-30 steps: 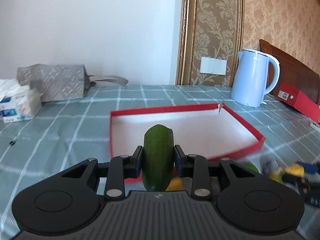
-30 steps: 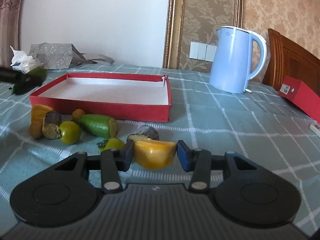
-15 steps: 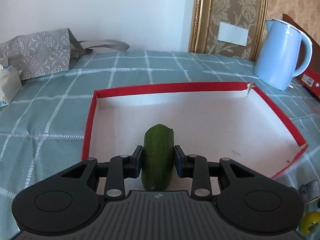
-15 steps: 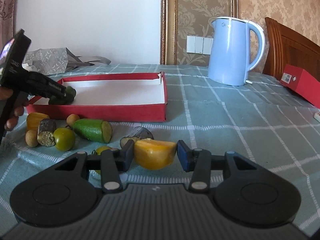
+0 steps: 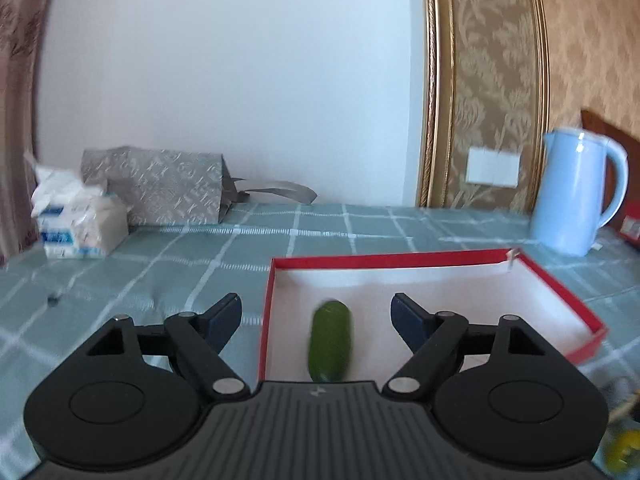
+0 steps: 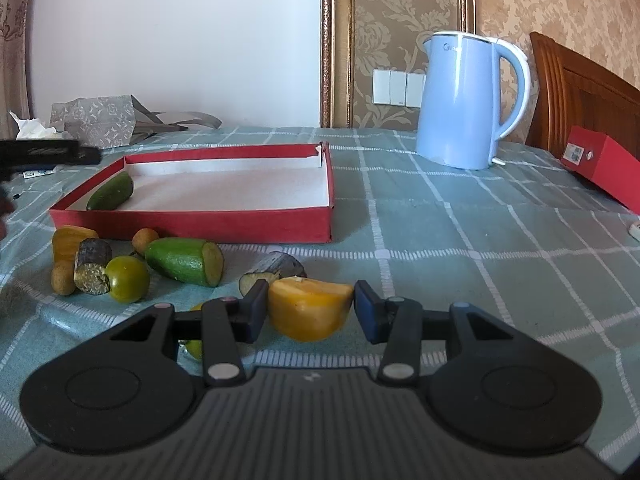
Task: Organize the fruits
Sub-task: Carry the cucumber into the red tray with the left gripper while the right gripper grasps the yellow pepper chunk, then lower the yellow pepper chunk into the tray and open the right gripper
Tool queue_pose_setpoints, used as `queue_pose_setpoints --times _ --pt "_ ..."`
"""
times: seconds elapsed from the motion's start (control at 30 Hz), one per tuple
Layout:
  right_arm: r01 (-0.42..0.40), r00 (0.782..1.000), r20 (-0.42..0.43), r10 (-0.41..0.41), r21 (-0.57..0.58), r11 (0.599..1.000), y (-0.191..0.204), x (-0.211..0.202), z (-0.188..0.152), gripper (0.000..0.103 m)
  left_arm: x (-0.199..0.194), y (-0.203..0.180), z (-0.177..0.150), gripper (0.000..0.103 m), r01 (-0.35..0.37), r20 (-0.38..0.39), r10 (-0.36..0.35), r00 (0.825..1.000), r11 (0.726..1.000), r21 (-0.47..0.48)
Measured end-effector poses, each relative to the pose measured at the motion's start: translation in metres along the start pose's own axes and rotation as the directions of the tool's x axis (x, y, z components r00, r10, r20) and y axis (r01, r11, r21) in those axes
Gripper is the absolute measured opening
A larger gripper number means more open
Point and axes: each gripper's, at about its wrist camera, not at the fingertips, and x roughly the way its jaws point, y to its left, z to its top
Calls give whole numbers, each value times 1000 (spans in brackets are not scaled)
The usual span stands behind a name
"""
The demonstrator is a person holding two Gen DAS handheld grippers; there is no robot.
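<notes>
The left hand-held gripper (image 5: 316, 316) stands with its jaws spread wide, having just been opening; the green cucumber (image 5: 330, 341) lies free between them, touching neither pad, on the white floor of the red tray (image 5: 560, 288) near its left wall. The right wrist view shows the same cucumber (image 6: 111, 191) resting in the tray's left corner, against the red wall.

The right hand-held gripper (image 6: 310, 307) pinches a yellow-orange fruit piece (image 6: 309, 307), both pads pressing its sides, just above the tabletop (image 6: 460, 240) with its green checked cloth.

Outward from it, in front of the tray, lies a loose group: a cut green piece (image 6: 185, 261), a green tomato (image 6: 127, 279), a dark cut piece (image 6: 93, 266), an eggplant piece (image 6: 276, 267), a yellow piece (image 6: 68, 242) and small brown round fruits (image 6: 145, 239).

Farther back stand a light blue kettle (image 6: 464, 100), a grey paper bag (image 6: 96, 118) and a tissue pack (image 5: 76, 216). A red box (image 6: 600, 164) lies at the right edge.
</notes>
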Motion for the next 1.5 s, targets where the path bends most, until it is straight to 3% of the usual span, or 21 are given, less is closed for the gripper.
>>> queue_pose_setpoints --times 0.13,0.27,0.43,0.57,0.7,1.03,1.2,1.4,1.43,1.5 --pt "4 1000 17 -3 -7 1000 1 -5 1 44 -24 11 -9 83 57 1 -58 998 997 -59" --pt "16 999 46 -15 -27 1000 2 -11 6 44 -40 13 -22 83 169 -17 -170 985 983 -71" --pt "5 998 66 -3 -39 999 5 -11 21 44 -57 -11 -37 83 310 -52 -308 950 950 46" --pt "-15 996 83 21 -71 997 14 -3 40 44 -67 -35 -50 83 382 -104 -370 923 911 156" --pt "-51 995 81 61 -113 992 30 17 60 44 -72 -39 -61 83 410 -157 -387 909 898 161" --pt "-103 992 -80 94 -122 987 50 119 100 44 -49 -2 -63 83 340 -248 -347 905 938 -72" --pt "-119 981 -171 96 -129 985 58 156 103 44 -48 -7 -64 86 332 -260 -331 907 942 -42" --pt "-121 970 -224 92 -120 985 60 169 105 45 -48 -11 -63 91 341 -270 -334 903 940 -23" --pt "-123 970 -226 93 -125 984 60 169 105 50 -48 -12 -63 91 340 -272 -331 904 940 -16" --pt "-117 973 -216 87 -133 984 62 168 106 71 -48 -13 -63 92 342 -273 -333 902 939 -15"
